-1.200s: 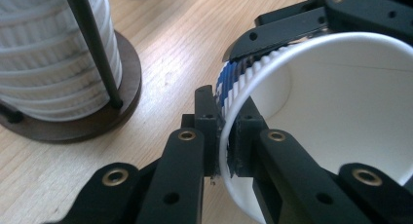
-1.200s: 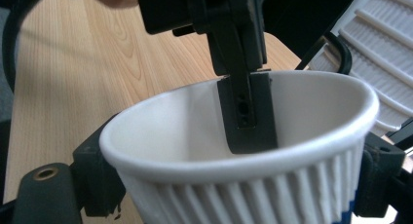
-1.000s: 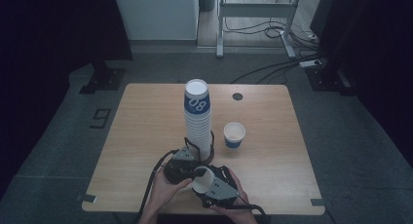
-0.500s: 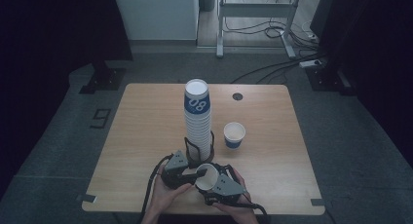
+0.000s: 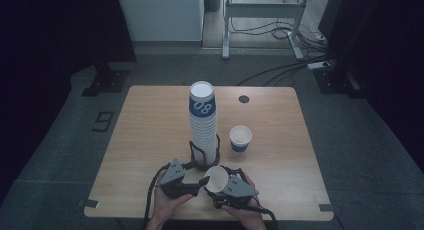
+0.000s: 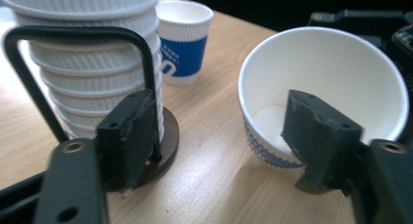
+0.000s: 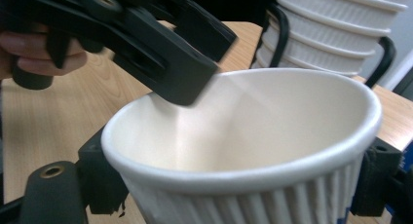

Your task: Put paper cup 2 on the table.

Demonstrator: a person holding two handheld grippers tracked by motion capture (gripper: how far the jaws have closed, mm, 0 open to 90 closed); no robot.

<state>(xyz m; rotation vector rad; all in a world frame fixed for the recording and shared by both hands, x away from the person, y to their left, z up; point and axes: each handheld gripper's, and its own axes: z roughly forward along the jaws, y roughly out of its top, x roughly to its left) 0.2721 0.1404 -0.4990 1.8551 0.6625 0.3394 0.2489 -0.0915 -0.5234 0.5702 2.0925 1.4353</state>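
Held cup point(image 5: 217, 179): gripped at its ribbed wall by the right gripper point(image 5: 231, 186) jaws, tilted above the near surface point(image 5: 140, 140).
Left gripper point(image 5: 196, 181): jaws just opened, one inside the cup mouth, nothing pressed.
Nearby: cup stack point(image 5: 203, 121) in a black wire holder point(image 5: 204, 157); blue-banded cup point(image 5: 240, 138) beside.
Writing: "08" is read on the stack's top cup.

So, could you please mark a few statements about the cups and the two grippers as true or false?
1. The right gripper holds a paper cup. True.
2. The left gripper is clamped on that cup. False: its jaws have just been opening, and one reaches inside without pressing.
3. The cup stack stands in a black wire holder. True.
4. A lone blue-banded cup lies on its side. False: it stands upright.
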